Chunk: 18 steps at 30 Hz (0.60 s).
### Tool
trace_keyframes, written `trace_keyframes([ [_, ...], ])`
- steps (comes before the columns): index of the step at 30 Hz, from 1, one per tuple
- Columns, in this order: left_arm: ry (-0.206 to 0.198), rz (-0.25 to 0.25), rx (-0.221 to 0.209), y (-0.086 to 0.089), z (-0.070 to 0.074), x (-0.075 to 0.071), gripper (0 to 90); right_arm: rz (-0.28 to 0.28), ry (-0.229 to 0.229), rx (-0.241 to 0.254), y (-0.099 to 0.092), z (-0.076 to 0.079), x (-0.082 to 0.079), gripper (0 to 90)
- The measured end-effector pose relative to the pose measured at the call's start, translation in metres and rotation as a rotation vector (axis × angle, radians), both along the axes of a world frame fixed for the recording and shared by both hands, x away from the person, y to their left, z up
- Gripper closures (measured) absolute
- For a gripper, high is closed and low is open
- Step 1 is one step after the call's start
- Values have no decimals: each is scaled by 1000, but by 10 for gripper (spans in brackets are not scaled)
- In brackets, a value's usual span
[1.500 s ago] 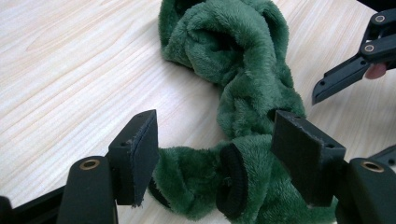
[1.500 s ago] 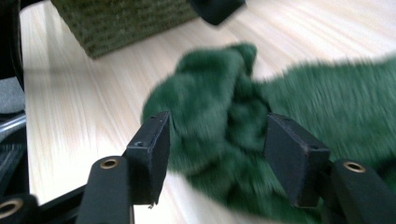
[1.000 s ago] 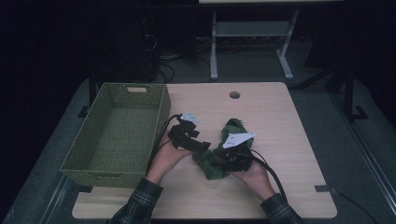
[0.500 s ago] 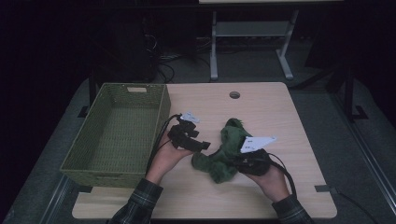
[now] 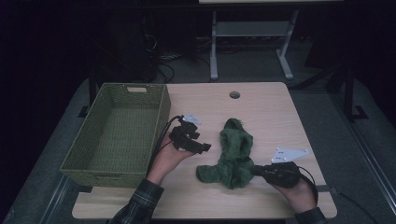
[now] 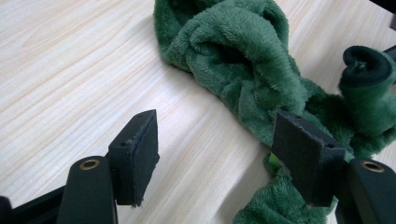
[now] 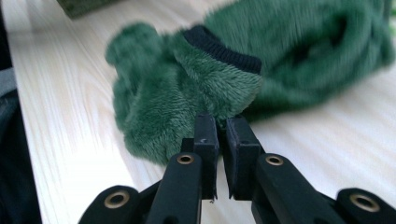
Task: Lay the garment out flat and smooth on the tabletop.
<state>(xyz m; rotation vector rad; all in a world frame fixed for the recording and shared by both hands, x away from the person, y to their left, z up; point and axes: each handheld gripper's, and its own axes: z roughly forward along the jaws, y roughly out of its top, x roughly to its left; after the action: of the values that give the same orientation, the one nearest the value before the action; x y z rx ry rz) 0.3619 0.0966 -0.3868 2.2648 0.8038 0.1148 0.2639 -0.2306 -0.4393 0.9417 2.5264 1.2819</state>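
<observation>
**Desk:** What am I looking at on the bench?

**Operator:** A green fleece garment is lying crumpled at mid-bench, between my two tools and well apart from the far edge. I am judging it light, soft and floppy, so it is going to sag and trail wherever I lift it. My right hand-held gripper has just been closing, and its jaws are now pinching a fold of the plush near the dark ribbed cuff.

**Desk:** And the left?

**Operator:** The left hand-held gripper is standing released, its pads wide apart; bare wood is showing between them, and the fleece is lying just beside the right-hand pad. I am thinking the firmer cuff or a thick bunched fold is giving the surest hold, since loose pile may be slipping.

**Desk:** Room to move?

**Operator:** Plenty. The woven basket is sitting at the bench's left, near the left tool, and open wood is lying beyond the garment. The near edge is running close under my right hand.
</observation>
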Motion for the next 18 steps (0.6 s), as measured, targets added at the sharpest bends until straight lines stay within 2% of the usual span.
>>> trace_keyframes([
  [3,2,-3,3,0,0,-1,317,-21,26,-33,-6,-9,-4,818],
  [6,4,-4,7,0,-1,-1,317,-37,47,-43,-13,-14,-8,804],
  [10,4,-10,15,-1,-3,-3,317,-68,35,-76,-26,-16,-14,798],
  [13,2,-15,18,-3,-4,-6,317,-93,32,-73,-35,-15,-18,787],
  [15,6,-21,25,-5,-6,-9,317,-114,31,-53,-40,-12,-20,777],
  [18,11,-27,33,-7,-10,-12,318,-118,1,-28,-44,-5,-19,756],
])
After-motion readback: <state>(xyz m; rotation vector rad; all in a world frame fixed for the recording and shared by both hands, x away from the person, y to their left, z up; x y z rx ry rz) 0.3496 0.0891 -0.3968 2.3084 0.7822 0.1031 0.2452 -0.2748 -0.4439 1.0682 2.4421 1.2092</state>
